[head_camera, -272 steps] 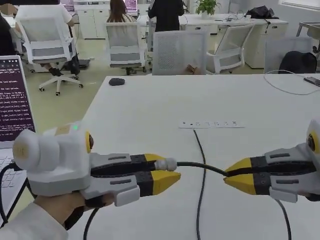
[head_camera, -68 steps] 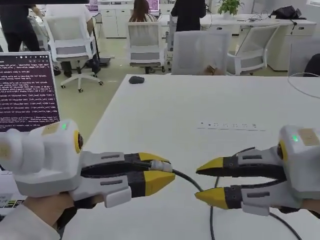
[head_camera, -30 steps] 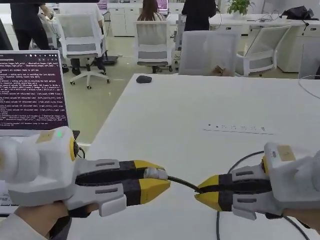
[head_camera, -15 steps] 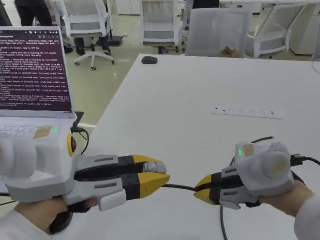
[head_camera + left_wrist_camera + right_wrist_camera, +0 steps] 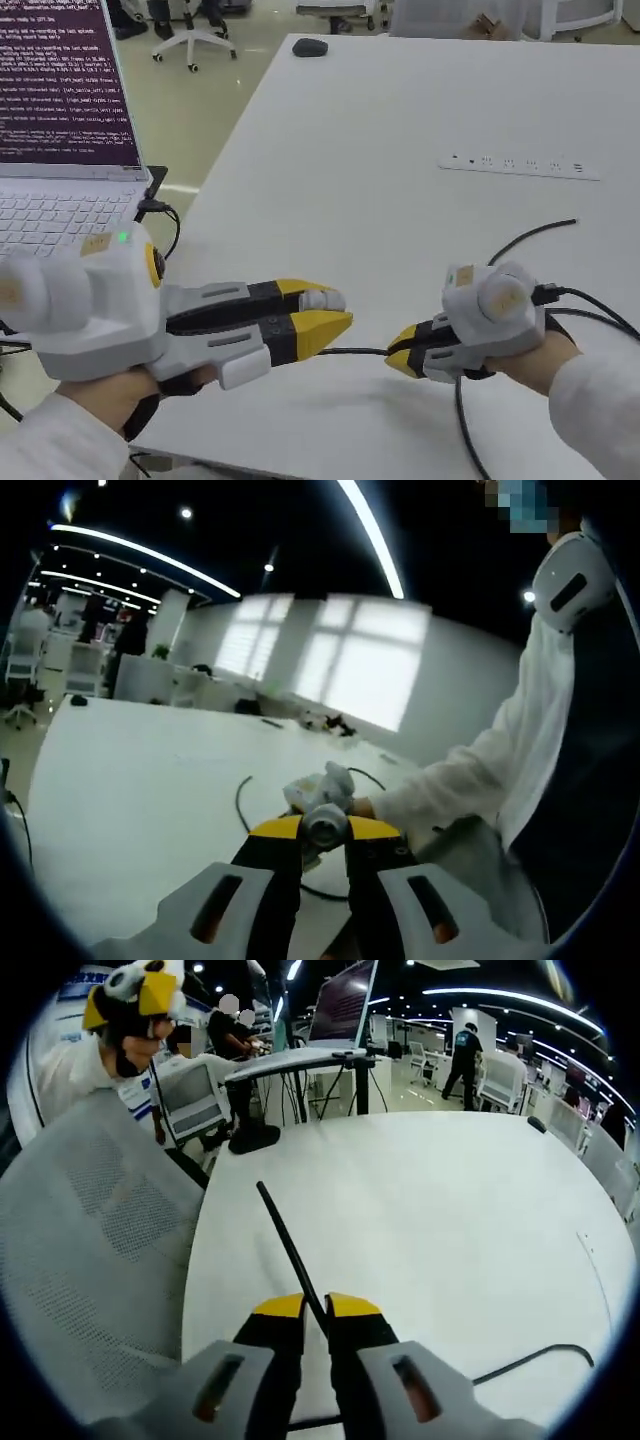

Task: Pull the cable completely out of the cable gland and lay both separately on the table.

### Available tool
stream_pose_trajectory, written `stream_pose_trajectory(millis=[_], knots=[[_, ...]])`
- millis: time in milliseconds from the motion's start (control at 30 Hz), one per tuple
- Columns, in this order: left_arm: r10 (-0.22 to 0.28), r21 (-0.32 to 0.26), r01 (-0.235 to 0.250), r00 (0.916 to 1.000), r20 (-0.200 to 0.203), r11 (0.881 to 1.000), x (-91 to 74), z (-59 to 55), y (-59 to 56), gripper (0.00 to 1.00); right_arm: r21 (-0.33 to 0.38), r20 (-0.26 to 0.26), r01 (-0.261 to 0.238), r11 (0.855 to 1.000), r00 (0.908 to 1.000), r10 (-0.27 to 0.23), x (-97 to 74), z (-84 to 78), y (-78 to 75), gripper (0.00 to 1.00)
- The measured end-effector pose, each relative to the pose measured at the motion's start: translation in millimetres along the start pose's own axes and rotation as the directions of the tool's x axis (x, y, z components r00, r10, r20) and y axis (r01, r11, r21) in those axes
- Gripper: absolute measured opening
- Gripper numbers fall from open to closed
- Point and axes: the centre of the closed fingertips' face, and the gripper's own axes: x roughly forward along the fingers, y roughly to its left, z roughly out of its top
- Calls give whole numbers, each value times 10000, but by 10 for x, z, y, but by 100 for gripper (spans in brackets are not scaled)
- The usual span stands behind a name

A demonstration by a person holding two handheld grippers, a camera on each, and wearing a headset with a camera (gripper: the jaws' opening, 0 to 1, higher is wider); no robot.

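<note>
My left gripper (image 5: 341, 309) is shut on the small grey cable gland (image 5: 321, 299), held above the table near its front edge. The black cable (image 5: 355, 352) is gripped a short way from its end by my right gripper (image 5: 394, 358), just right of and below the left one. In the right gripper view the cable (image 5: 289, 1248) sticks out past the shut gripper (image 5: 316, 1310) with a bare free end. The left gripper view has the gland (image 5: 325, 823) between the yellow tips of the left gripper (image 5: 322, 842). Nothing runs out of the gland's front.
The cable's slack loops over the white table (image 5: 400, 130) at the right (image 5: 530, 235). A white power strip (image 5: 520, 165) lies further back, a black mouse (image 5: 310, 47) at the far edge. An open laptop (image 5: 60, 100) stands left of the table.
My right gripper, open 2.3 s ago, shut on the cable and drew it right; the cable no longer meets the gland. The head camera tilted down.
</note>
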Motion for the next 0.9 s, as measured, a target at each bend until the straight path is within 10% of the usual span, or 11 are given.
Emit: stream_pose_trajectory(millis=[633,900], knots=[[224,-270,-237,9986,-472,9994,163,-153,226,17,744,608,-202,9970,9980,157,26,-52,-57,5],[516,404,-470,9910,-1234,9981,473,-321,594,17,953,1312,-87,9954,9913,-39,-282,15,11,16]])
